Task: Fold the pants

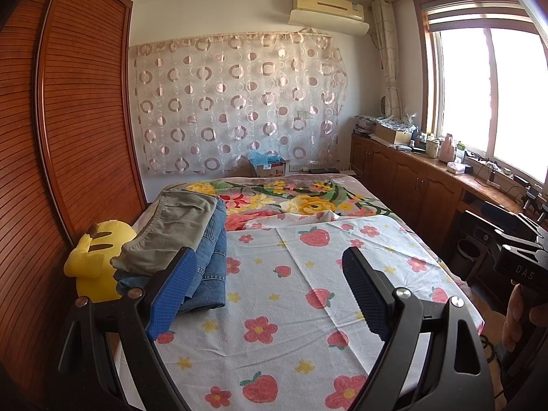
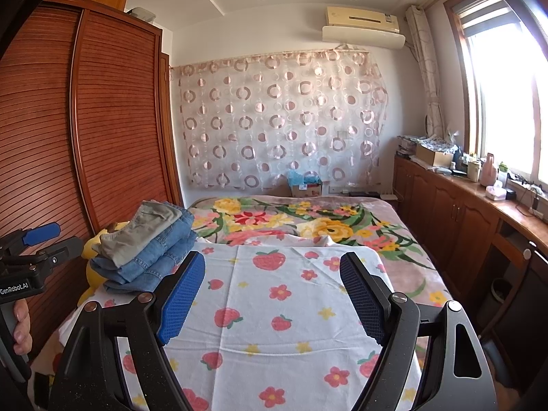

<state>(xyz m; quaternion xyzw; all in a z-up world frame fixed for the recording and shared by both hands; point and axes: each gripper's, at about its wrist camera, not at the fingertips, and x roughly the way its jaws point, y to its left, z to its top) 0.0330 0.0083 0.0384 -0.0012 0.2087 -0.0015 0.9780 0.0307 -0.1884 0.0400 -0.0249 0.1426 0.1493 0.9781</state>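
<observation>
the left gripper (image 1: 270,291) hangs over the near end of the bed with its blue-padded jaws spread wide and nothing between them, only the strawberry-and-flower sheet (image 1: 294,308) showing in the gap. the right gripper (image 2: 270,294) sits the same way, jaws wide apart and empty above the same sheet (image 2: 274,325). each gripper shows at the edge of the other's view: the right one at the far right of the left wrist view, gripped by a hand (image 1: 517,318), and the left one at the far left of the right wrist view, with fingers (image 2: 20,328) wrapped round its handle.

just beyond the left gripper's left pad, on the left side of the bed, lies a stack of folded pants (image 1: 191,239): an olive-grey pair (image 2: 144,233) on top of blue jeans (image 2: 154,260). the stack rests partly on the sheet, clear of both grippers. a yellow plush toy (image 1: 96,260) sits pressed against the stack's left side, between it and the slatted wooden wardrobe (image 1: 78,120).

past the sheet's far edge a floral blanket (image 1: 301,198) covers the rest of the bed. behind it a cardboard box (image 1: 270,167) stands against the wall, under a circle-patterned curtain (image 1: 239,102). an air conditioner (image 1: 328,7) is mounted above, and a cluttered wooden counter (image 1: 445,171) runs beneath the bright window (image 1: 486,96) on the right.
</observation>
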